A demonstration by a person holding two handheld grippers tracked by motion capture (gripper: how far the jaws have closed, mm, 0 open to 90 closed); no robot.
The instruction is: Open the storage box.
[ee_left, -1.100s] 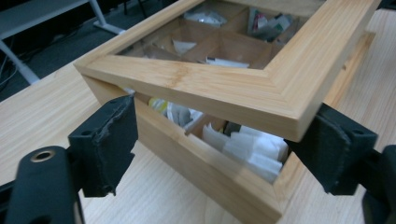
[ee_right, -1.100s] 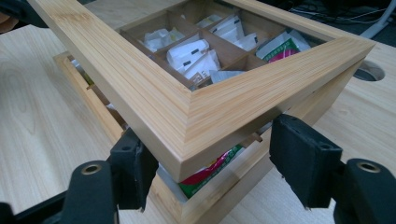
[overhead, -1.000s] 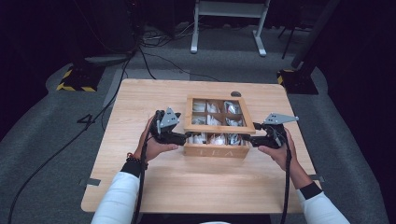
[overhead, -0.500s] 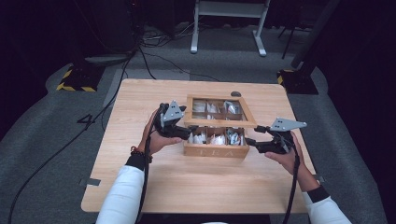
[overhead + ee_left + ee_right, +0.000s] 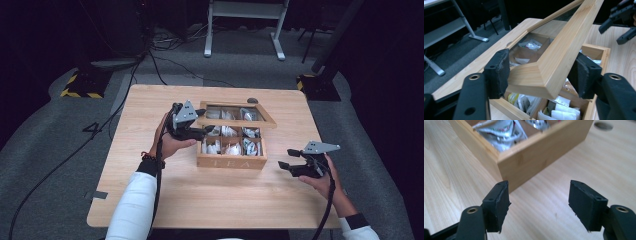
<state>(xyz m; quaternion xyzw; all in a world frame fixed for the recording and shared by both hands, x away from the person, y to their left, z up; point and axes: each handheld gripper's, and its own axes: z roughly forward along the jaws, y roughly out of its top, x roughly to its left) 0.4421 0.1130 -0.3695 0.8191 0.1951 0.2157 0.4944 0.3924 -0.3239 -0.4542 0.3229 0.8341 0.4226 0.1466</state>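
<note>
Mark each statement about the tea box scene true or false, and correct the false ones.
1. The lid of the box is raised. True.
2. The left gripper has its jaws around a corner of the lid. True.
3. The right gripper is shut on a tea bag. False: its jaws stand open with nothing between them, above the bare table beside the box.
4. The box compartments are empty. False: they hold tea bags.
5. The word TEA is on the front of the box. True.
</note>
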